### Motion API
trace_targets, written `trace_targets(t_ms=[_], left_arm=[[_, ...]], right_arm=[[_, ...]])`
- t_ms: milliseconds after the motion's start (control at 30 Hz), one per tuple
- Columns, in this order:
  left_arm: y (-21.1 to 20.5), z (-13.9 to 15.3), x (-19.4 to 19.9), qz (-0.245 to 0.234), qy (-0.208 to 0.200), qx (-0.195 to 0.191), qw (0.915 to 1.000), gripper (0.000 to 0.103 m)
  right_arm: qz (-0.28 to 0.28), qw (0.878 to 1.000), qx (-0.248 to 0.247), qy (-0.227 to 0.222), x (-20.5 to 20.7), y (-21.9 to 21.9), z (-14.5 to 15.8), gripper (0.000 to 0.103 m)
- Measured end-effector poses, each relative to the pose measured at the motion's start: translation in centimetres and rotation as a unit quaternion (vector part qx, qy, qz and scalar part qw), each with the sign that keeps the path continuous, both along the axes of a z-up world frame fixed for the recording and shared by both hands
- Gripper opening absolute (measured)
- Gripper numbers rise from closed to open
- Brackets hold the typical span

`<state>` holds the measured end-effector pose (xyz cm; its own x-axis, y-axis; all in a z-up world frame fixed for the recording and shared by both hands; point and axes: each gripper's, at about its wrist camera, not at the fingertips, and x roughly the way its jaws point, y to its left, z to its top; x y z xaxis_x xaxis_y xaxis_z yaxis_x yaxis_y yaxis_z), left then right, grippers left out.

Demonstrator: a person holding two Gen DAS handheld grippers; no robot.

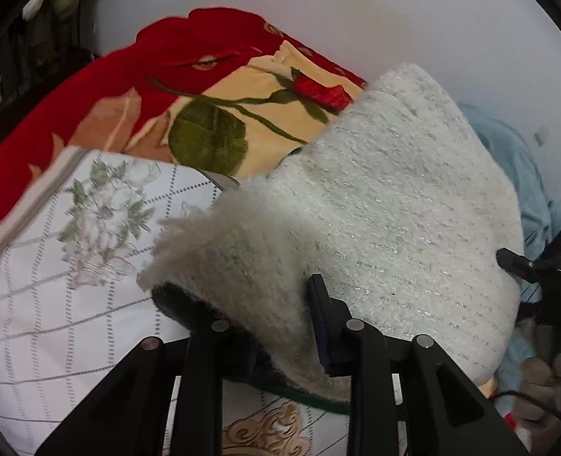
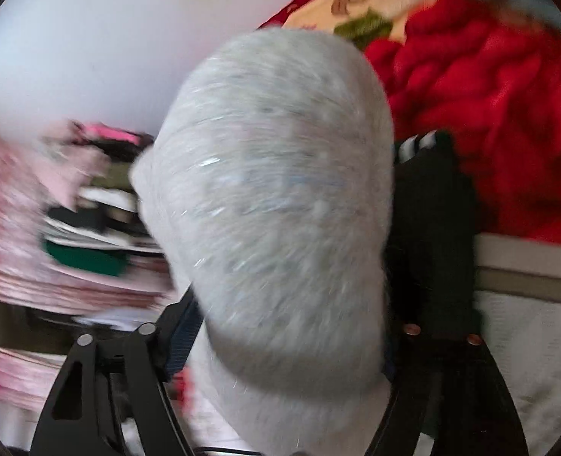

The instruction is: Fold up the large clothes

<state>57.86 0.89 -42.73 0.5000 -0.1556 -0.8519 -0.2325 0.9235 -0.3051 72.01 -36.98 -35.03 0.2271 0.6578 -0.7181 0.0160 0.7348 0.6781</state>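
Both grippers clamped the fuzzy white sweater: the left gripper [image 1: 242,304] gripped its folded edge, the right gripper [image 2: 291,326] a thick bunch. The sweater [image 1: 375,209] hung above the white floral sheet [image 1: 71,266], the red rose blanket [image 1: 212,87] at eleven o'clock.

- The place was a home bedroom.
- A red blanket [image 1: 189,49] with a rose print lay over a bed.
- A white floral quilt [image 1: 71,250] covered the near part.
- A pile of clothes [image 2: 52,228], blurred, sat against a plain white wall [image 1: 356,3].
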Motion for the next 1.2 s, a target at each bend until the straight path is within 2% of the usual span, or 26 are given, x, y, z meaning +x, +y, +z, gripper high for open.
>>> trace_targets(t_ms=[67, 100, 133, 167, 200, 233, 267, 300, 333, 400, 467, 633, 733, 967, 1100, 1200], left_arm=[[-0.5, 0.5, -0.1, -0.010, 0.006, 0.023, 0.9997, 0.025], [-0.7, 1.0, -0.4, -0.013, 0.009, 0.037, 0.9992, 0.033], [-0.9, 1.3, -0.5, -0.016, 0.011, 0.048, 0.9987, 0.049], [-1.0, 1.8, -0.8, -0.019, 0.011, 0.061, 0.9979, 0.060], [-1.3, 2.7, -1.3, -0.021, 0.008, 0.076, 0.9969, 0.080], [-1.3, 3.1, -1.4, -0.022, 0.006, 0.084, 0.9962, 0.086], [-1.7, 4.2, -2.0, -0.027, 0.003, 0.102, 0.9944, 0.086], [-1.9, 5.0, -2.3, -0.031, 0.003, 0.116, 0.9927, 0.087], [-2.0, 5.4, -2.5, -0.033, 0.003, 0.127, 0.9914, 0.095], [-2.6, 7.4, -3.7, -0.041, -0.003, 0.153, 0.9874, 0.097], [-3.0, 9.2, -4.9, -0.048, -0.013, 0.167, 0.9847, 0.097], [-3.8, 14.0, -8.4, -0.068, -0.036, 0.196, 0.9776, 0.097], [-3.9, 16.6, -10.5, -0.077, -0.044, 0.197, 0.9764, 0.098], [-3.6, 23.7, -17.0, -0.096, -0.075, 0.184, 0.9753, 0.098], [-3.6, 28.1, -21.3, -0.106, -0.092, 0.184, 0.9729, 0.098], [-3.7, 31.3, -24.7, -0.109, -0.105, 0.188, 0.9704, 0.098]], right_arm=[[0.001, 0.997, -0.073, -0.021, -0.8, 1.0, 2.2, 0.080], [0.001, 0.992, -0.122, -0.035, -1.4, 1.7, 3.3, 0.080], [-0.001, 0.986, -0.161, -0.047, -2.0, 2.5, 4.3, 0.082], [-0.004, 0.979, -0.196, -0.056, -2.8, 2.6, 4.6, 0.084], [-0.008, 0.970, -0.234, -0.063, -3.9, 2.7, 4.6, 0.085], [-0.009, 0.963, -0.260, -0.066, -5.0, 3.0, 4.5, 0.085], [-0.010, 0.957, -0.283, -0.065, -5.7, 3.9, 5.0, 0.086], [-0.011, 0.950, -0.304, -0.065, -6.6, 4.4, 5.2, 0.089], [-0.011, 0.943, -0.325, -0.068, -8.0, 4.6, 4.8, 0.097], [-0.022, 0.929, -0.364, -0.065, -10.9, 5.9, 5.4, 0.103], [-0.029, 0.925, -0.375, -0.061, -13.1, 6.0, 5.9, 0.103], [-0.070, 0.906, -0.409, -0.085, -18.9, 7.7, 10.8, 0.103], [-0.095, 0.893, -0.427, -0.105, -23.2, 9.0, 15.7, 0.103], [-0.141, 0.871, -0.447, -0.149, -32.6, 10.6, 26.6, 0.103], [-0.155, 0.862, -0.453, -0.168, -38.2, 11.5, 32.1, 0.103], [-0.162, 0.859, -0.451, -0.179, -42.1, 11.9, 35.7, 0.103]])
